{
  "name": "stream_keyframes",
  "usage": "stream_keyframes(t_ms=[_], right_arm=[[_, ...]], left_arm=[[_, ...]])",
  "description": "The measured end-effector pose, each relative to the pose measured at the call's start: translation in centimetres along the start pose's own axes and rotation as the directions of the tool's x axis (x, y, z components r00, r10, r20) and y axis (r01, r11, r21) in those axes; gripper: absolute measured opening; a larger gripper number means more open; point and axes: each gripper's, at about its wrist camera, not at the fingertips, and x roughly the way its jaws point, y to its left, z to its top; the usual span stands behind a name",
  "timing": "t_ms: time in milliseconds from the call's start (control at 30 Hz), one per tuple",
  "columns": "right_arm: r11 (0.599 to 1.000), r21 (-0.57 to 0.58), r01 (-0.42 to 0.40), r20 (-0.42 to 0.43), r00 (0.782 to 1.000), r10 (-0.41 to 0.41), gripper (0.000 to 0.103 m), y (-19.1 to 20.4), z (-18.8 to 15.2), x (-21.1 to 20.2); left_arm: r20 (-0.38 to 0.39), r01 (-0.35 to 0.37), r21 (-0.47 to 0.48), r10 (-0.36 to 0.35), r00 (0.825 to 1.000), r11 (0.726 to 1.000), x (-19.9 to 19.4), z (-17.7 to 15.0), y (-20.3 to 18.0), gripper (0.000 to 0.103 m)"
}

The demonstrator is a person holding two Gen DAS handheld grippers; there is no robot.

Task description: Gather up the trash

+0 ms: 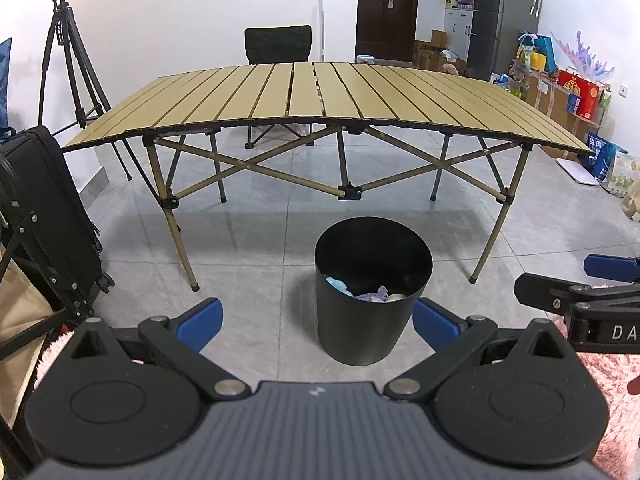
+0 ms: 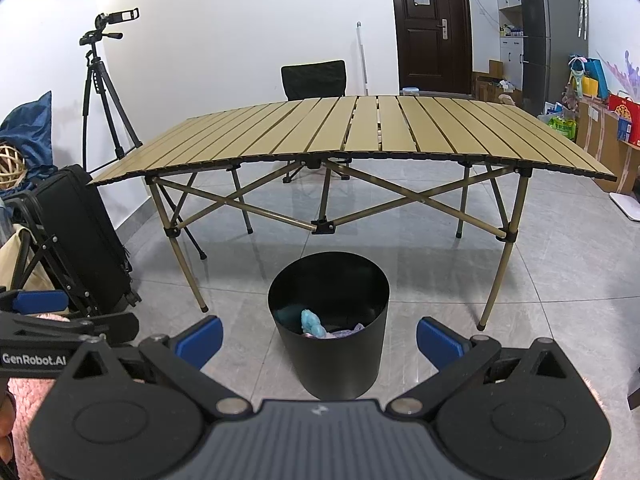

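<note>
While a tan slatted folding table (image 2: 360, 136) stood on grey floor tiles (image 2: 560, 280), a black bin (image 2: 328, 360) sat near its front edge, holding crumpled trash (image 2: 314, 324). Left gripper (image 1: 316, 320) and right gripper (image 2: 320, 338) hung released, empty.

White lettering reading "GenRobot.AI" stood on the black body of the left gripper (image 2: 40, 312), seen at the far left of the right gripper's view. In the left gripper's view, the letters "DA" showed in white on the black body of the right gripper (image 1: 612, 280) at the far right, with the rest of the word cut off by the edge. Print on the boxes and bags along the far right wall was too small to read.
</note>
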Motion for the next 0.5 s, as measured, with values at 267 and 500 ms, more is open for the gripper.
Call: stream_keyframes(t_ms=[267, 500], right_arm=[[1.0, -0.005, -0.001, -0.003, 1.0, 0.001, 0.103, 0.07, 0.01, 0.08], [1.0, -0.008, -0.005, -0.007, 1.0, 0.005, 0.103, -0.06, -0.07, 0.31]], left_arm=[[0.006, 0.004, 0.002, -0.004, 1.0, 1.0, 0.04, -0.09, -0.03, 0.103], [0.003, -0.003, -0.001, 0.003, 1.0, 1.0, 0.17, -0.1, -0.04, 0.103]])
